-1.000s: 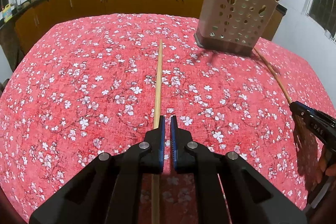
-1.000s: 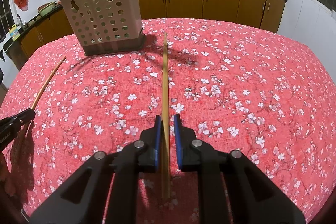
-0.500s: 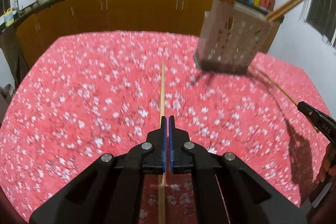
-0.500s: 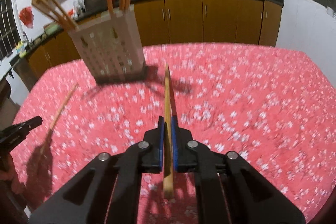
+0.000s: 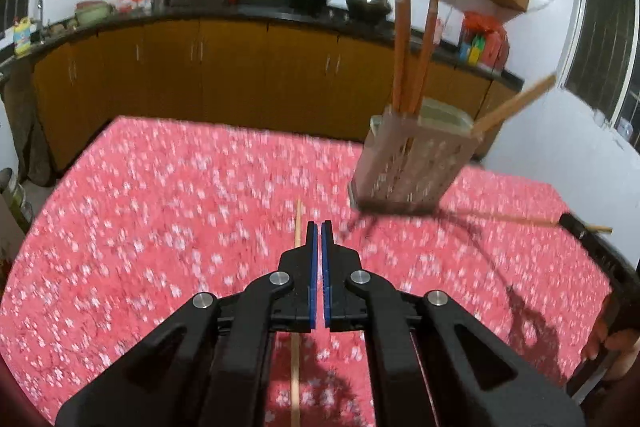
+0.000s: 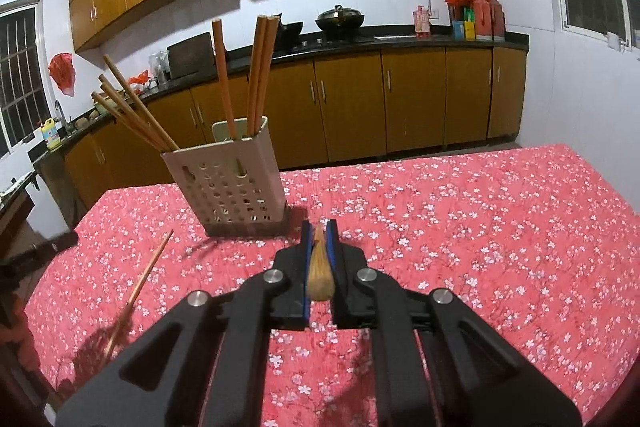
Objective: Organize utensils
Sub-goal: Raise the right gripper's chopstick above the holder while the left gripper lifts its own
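Surface (image 6: 480, 227): red floral cloth, perforated holder (image 6: 228, 187) standing on it (chopsticks inside).
Room: kitchen, amber cabinets (image 6: 360, 99).
Right gripper (image 6: 319, 227): fingers clamping a chopstick (image 6: 319, 267).
Left gripper (image 5: 319, 227): fingers closed, its chopstick (image 5: 297, 223) seen beside and below them.

Left gripper (image 5: 319, 227) points down and forward, its tip short of the utensil holder (image 5: 412, 163) and to its left, blue pads closed to a thin slit; a chopstick (image 5: 296, 367) runs just left of the slit under the left finger, and whether it is pinched cannot be told. Right gripper (image 6: 319, 227) points down, short of the holder's base and just right of it, pads clamped on a second chopstick (image 6: 319, 269) whose butt end faces the camera. A hand (image 5: 614, 347) grips the right gripper's body, well right of the holder.
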